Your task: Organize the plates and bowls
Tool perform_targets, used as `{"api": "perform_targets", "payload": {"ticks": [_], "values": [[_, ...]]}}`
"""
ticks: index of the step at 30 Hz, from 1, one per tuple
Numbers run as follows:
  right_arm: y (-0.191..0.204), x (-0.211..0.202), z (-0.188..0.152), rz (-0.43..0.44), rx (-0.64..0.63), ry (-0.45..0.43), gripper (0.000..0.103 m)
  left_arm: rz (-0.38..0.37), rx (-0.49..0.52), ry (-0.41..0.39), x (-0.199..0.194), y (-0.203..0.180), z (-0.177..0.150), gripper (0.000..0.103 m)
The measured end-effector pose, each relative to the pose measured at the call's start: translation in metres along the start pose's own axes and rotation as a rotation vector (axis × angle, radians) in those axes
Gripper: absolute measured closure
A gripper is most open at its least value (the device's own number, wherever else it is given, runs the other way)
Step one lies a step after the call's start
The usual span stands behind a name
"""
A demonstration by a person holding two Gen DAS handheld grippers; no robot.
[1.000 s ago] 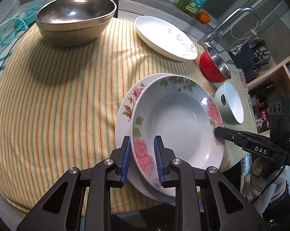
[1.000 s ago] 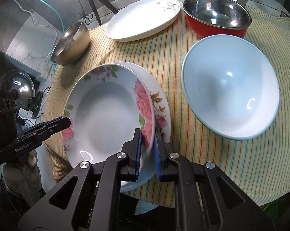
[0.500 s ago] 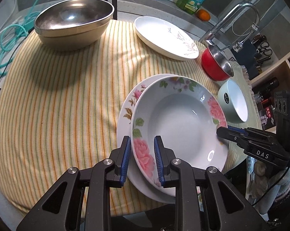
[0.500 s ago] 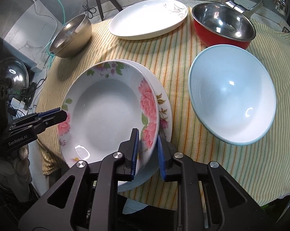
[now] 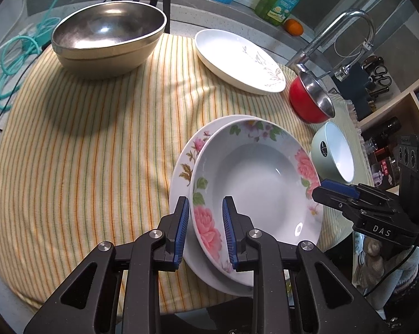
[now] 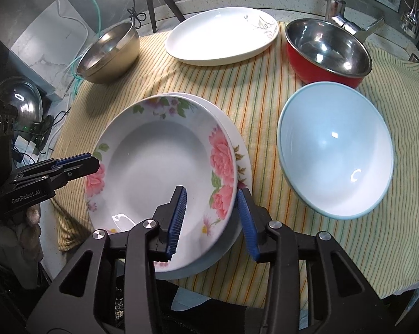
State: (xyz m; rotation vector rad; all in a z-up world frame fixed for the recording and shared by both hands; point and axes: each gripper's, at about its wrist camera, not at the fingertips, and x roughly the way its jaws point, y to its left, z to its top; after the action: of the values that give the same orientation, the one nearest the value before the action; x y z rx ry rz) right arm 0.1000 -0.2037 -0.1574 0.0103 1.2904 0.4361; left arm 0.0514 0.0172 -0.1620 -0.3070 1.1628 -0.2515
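Two rose-patterned white ceramic plates (image 6: 159, 167) sit stacked at lower centre on the striped yellow cloth (image 5: 84, 153). The right gripper (image 6: 212, 220) is opening off the upper plate's rim, pads clear; the left gripper (image 5: 205, 231), nearly closed, straddles the opposite rim, contact unclear. The stacking step looks finished; next, the left must release too.

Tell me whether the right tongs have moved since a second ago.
Yes. The right tongs were pinching the rose plate rim; now the jaws are opening, spread clear on either side of that rim, while the plate stays stacked in place.
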Motion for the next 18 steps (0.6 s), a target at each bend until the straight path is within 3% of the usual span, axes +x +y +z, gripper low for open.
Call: {"api": "perform_targets", "payload": {"ticks": [8,18], "values": [[-0.003,-0.021,0.013,0.047,0.000,-0.050,0.063,-0.020,-0.014,-0.040,-0.011,0.002,0.017,0.081],[-0.011,-0.048,0.053,0.102,0.001,-0.121,0.063,-0.041,-0.010,-0.103,-0.020,-0.002,0.049,0.080]]}}
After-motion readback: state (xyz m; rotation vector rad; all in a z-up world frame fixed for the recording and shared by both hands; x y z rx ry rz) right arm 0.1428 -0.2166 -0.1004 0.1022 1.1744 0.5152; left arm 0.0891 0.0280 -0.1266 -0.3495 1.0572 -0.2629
